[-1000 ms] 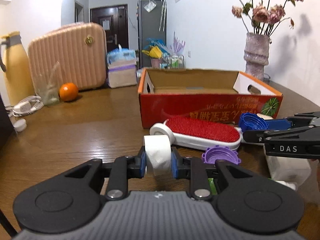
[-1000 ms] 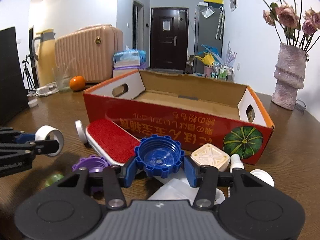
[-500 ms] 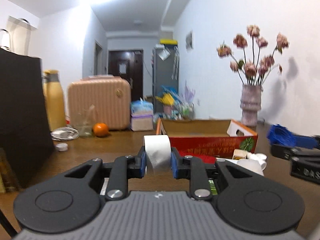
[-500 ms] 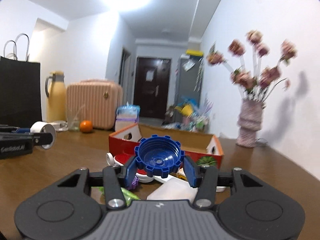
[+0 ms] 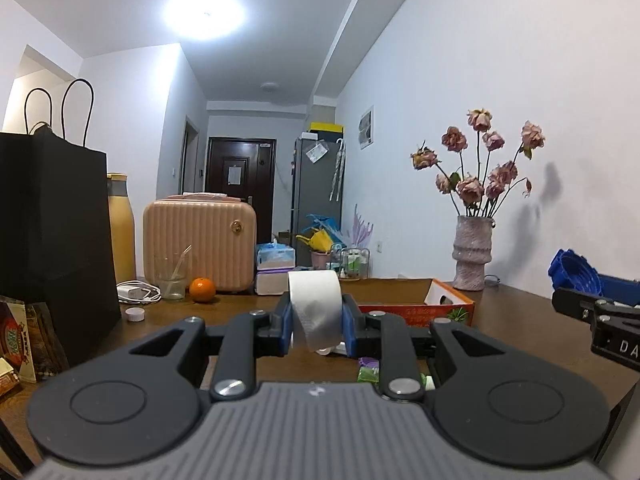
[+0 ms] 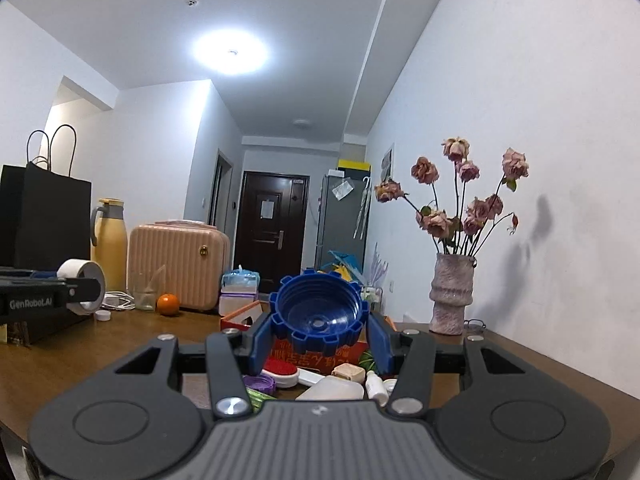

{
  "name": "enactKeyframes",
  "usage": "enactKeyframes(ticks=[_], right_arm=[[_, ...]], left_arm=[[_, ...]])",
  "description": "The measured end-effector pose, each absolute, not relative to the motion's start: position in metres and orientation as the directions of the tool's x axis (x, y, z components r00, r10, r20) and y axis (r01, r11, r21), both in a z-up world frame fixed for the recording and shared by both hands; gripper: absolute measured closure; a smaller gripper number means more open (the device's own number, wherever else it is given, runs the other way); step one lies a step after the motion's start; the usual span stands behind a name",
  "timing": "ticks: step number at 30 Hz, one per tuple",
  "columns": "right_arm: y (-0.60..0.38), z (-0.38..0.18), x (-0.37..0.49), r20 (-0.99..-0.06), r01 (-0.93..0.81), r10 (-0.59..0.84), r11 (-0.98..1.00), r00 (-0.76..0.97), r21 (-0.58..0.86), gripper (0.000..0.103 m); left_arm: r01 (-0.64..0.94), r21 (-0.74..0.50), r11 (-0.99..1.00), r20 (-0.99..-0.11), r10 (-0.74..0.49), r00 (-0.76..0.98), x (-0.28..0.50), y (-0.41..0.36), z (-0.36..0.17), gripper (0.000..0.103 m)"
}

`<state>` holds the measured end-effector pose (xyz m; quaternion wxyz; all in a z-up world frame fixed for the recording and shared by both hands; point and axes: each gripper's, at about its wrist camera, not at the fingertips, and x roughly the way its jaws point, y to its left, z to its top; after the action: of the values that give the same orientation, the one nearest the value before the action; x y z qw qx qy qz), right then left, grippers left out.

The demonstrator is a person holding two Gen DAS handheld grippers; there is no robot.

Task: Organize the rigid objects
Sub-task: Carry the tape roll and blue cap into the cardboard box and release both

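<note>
My left gripper is shut on a white tape roll, held up above the table. The roll also shows at the left of the right wrist view. My right gripper is shut on a big blue ribbed cap, also lifted; the cap shows at the right edge of the left wrist view. The open red cardboard box sits ahead on the wooden table. In front of it lie a red lint brush, a purple cap, a white bottle and a beige cap.
A black paper bag stands at the left. Behind are a yellow flask, a pink case, a glass, an orange and a small white cap. A vase of dried roses stands at the right by the wall.
Both grippers have risen and tilted up from the table, each still holding its object. The clutter and the box have dropped low in both views.
</note>
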<state>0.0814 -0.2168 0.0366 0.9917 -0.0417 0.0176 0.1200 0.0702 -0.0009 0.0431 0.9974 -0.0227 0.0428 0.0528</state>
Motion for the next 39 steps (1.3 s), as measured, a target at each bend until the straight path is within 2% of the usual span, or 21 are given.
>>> enactKeyframes(ticks=[10,15,21,25,28,32,35,37,39], right_arm=[[-0.213,0.028,0.105,-0.086,-0.239,0.234,0.969,0.968,-0.057,0.054],[-0.220,0.037,0.150,-0.109,-0.266,0.261,0.964,0.959,-0.025,0.054],[-0.242,0.062,0.228,-0.154,-0.310,0.313,0.950,0.937,0.043,0.054],[-0.251,0.079,0.299,-0.184,-0.354,0.356,0.934,0.916,0.047,0.054],[-0.249,0.089,0.366,-0.222,-0.362,0.359,0.932,0.907,0.026,0.054],[-0.242,0.090,0.466,-0.338,-0.374,0.367,0.926,0.867,0.044,0.054],[-0.233,0.076,0.544,-0.470,-0.365,0.343,0.930,0.813,0.046,0.054],[-0.224,0.061,0.595,-0.592,-0.366,0.318,0.930,0.741,0.041,0.054],[-0.210,0.043,0.637,-0.685,-0.362,0.260,0.932,0.680,-0.005,0.054]], left_arm=[[-0.105,-0.042,0.994,-0.123,0.099,0.987,0.091,0.003,0.036,0.078],[-0.083,-0.037,0.996,-0.095,0.079,0.992,0.130,0.008,0.049,0.078],[-0.104,-0.022,0.994,-0.084,0.102,0.991,0.206,0.016,0.064,0.078],[-0.092,-0.020,0.996,-0.123,0.089,0.988,0.281,0.026,0.077,0.078],[-0.090,0.033,0.995,-0.165,0.094,0.982,0.354,0.028,0.086,0.078],[-0.065,0.103,0.993,-0.265,0.090,0.960,0.450,0.028,0.081,0.078],[-0.030,0.097,0.995,-0.391,0.066,0.918,0.521,0.028,0.069,0.078],[0.004,0.080,0.997,-0.472,0.035,0.881,0.562,0.028,0.059,0.078],[0.020,0.061,0.998,-0.547,0.016,0.837,0.595,0.033,0.047,0.078]])
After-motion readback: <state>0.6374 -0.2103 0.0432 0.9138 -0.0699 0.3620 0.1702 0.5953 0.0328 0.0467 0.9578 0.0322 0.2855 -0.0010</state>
